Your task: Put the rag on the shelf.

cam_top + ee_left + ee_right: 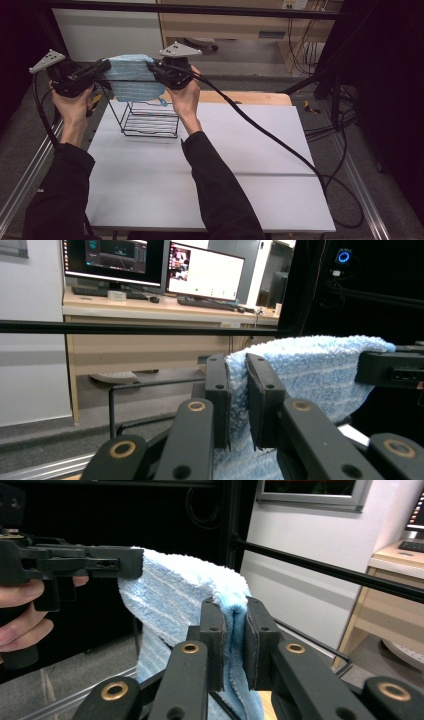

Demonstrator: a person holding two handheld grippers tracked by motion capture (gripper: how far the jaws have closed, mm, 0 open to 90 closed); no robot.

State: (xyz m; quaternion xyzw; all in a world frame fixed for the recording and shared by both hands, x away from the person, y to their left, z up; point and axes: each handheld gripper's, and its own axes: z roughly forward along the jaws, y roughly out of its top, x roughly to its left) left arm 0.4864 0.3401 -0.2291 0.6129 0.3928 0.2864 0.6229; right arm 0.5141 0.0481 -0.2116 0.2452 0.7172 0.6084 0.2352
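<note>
- A light-blue fluffy terry towel (132, 77) hangs stretched above the black wire rack (150, 119) on the white counter (210, 175);
- left claw (238, 390) clamps one top corner; right claw (234, 640) clamps the other.

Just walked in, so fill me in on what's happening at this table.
A person holds a blue towel up between two grippers. The left gripper and right gripper are each clamped on one end of its folded top edge. It hangs above a black wire rack at the far side of the white table.
</note>
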